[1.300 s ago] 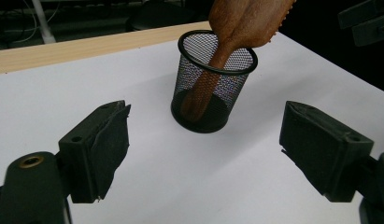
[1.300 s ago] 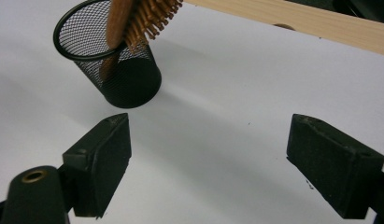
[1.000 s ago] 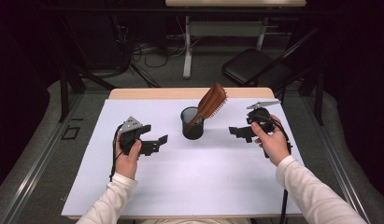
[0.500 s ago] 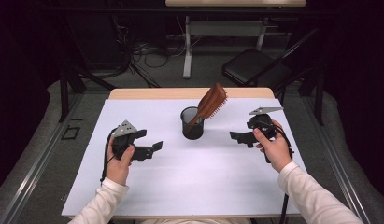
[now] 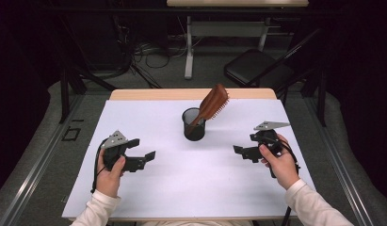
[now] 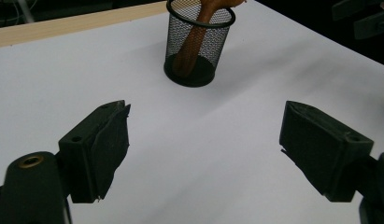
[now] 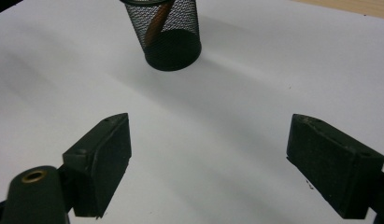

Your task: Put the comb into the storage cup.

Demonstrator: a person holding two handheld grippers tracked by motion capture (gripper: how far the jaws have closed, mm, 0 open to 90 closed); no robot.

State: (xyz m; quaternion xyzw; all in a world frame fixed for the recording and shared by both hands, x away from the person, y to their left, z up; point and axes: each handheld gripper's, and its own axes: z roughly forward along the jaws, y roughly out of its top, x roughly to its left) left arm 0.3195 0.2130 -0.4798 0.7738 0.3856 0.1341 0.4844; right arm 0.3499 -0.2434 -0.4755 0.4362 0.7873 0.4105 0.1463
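Brown hairbrush (image 5: 213,103) in black mesh cup (image 5: 193,125) on white table (image 5: 191,179).

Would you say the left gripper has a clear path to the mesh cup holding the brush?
Probably yes: bare white table lies between the open left gripper and the mesh cup, with nothing in the way.

Overhead plus two close, cup-facing (image 5: 194,124) views

Lab: dark-curtained rig, floor cables (image 5: 149,59)
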